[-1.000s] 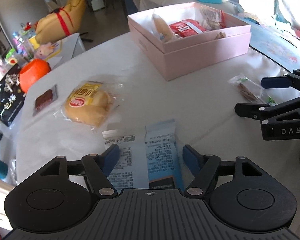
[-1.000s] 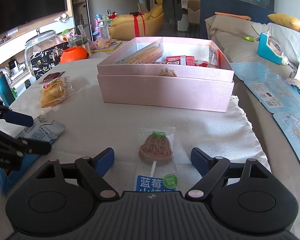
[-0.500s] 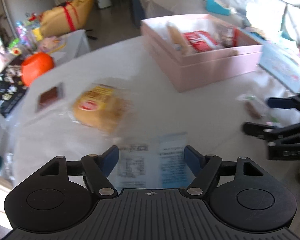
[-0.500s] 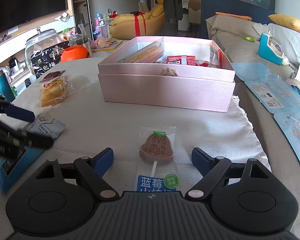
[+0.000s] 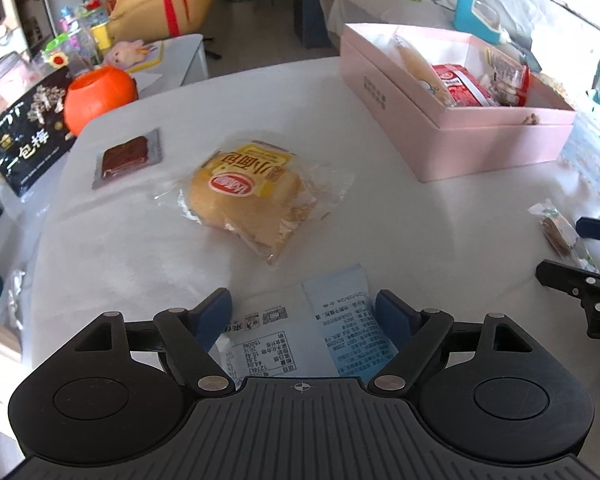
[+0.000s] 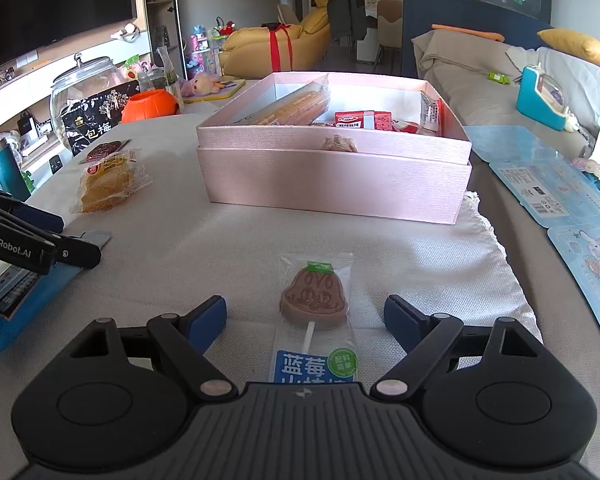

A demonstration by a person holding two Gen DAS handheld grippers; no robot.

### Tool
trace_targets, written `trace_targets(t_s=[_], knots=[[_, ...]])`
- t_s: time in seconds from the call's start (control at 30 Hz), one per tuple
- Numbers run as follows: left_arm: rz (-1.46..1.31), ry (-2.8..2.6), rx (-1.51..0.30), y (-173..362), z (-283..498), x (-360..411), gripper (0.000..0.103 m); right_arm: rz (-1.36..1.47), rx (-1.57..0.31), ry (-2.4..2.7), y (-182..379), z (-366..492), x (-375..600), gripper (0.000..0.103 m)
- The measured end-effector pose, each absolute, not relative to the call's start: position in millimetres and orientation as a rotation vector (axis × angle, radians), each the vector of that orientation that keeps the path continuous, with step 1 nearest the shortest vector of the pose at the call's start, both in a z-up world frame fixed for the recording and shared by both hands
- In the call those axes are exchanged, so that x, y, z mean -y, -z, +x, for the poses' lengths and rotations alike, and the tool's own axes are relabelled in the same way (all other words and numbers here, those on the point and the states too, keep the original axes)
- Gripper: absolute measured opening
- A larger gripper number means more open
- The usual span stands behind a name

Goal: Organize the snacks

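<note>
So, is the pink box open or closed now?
Open. The pink box has no lid on top, and the snacks inside it, such as the red packet, are visible from above.

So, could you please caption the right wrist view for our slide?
Open right gripper straddles a wrapped lollipop before the pink snack box.

The table point(image 6: 440, 276) wears a pale woven cloth — coarse and matt. The pink box point(image 6: 332, 184) looks like finely ribbed paperboard with a faint sheen. Clear glossy plastic film wraps the bread point(image 5: 248, 196) and the lollipop point(image 6: 314, 300). The blue packet point(image 5: 340, 336) is smooth printed foil — each tool's body is matt black plastic.
</note>
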State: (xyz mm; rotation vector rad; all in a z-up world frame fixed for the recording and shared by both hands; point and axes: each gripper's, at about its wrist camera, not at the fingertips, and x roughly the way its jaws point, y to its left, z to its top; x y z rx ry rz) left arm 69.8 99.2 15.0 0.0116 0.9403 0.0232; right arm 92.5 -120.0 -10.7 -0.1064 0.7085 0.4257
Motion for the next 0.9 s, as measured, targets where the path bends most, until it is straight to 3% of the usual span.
trace_targets(t_s=[0.13,0.3,0.63,0.9], knots=[[-0.085,-0.024,-0.843,-38,52,-112,0.074,-0.107,-0.709,-0.426,11,93,120,0.087],[-0.097,-0.110,-0.854,-53,36,-124,0.074,-0.108,-0.709,-0.426,11,92,120,0.087],[-0.123,-0.032,-0.917,-26,51,-105,0.075,-0.110,-0.710,-0.427,12,92,119,0.088],[-0.044,-0.024,-0.945,-11,64,-86,0.093,-0.111,-0.710,-0.427,12,92,119,0.089]])
